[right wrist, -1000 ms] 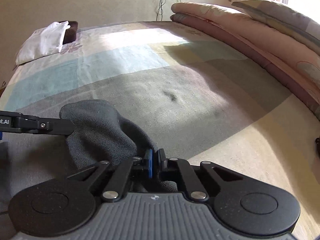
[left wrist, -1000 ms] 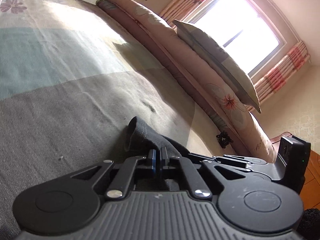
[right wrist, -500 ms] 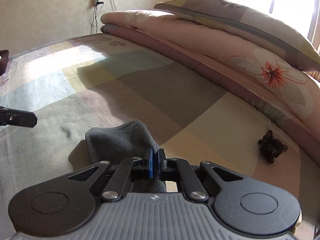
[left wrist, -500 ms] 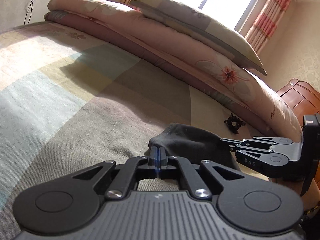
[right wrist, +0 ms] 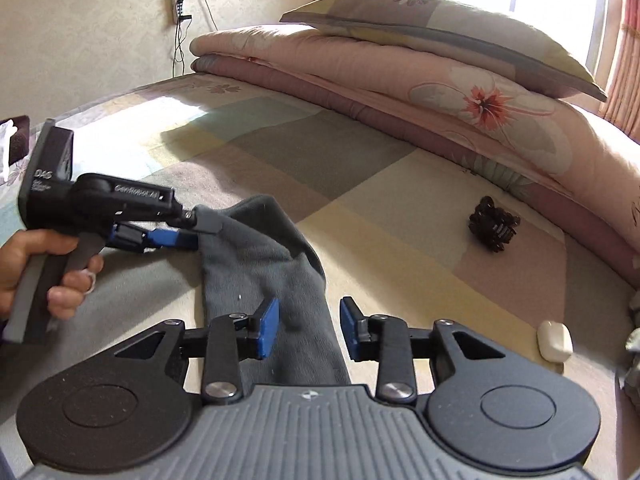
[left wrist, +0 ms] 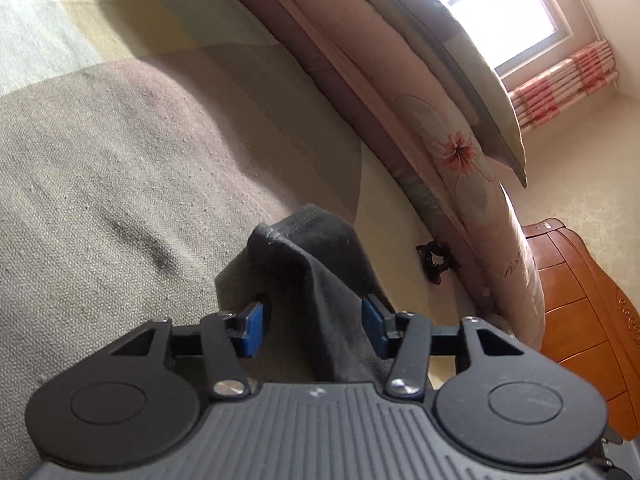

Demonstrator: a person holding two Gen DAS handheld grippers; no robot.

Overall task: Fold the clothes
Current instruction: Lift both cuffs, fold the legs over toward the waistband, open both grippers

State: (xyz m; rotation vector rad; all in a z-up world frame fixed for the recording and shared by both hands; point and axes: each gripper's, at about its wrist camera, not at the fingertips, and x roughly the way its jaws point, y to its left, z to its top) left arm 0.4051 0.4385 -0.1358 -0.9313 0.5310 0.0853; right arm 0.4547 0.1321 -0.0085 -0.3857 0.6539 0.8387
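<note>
I've laid the grey garment (right wrist: 260, 264) on the bed (right wrist: 400, 216); both jaws opening, cloth between them unclamped; folding still unfinished.

1. This is a bedroom in a home: a wide bed (right wrist: 380, 184) takes up most of the room, spread with a checked sheet in pale colours.
2. A folded floral quilt (right wrist: 420, 92) lies along its far side, a pillow (right wrist: 440, 28) on top.
3. Pink striped curtains (left wrist: 560, 80) flank a bright window (left wrist: 500, 8).
4. A wooden cabinet (left wrist: 580, 300) stands by patterned wallpaper (right wrist: 80, 20).
</note>
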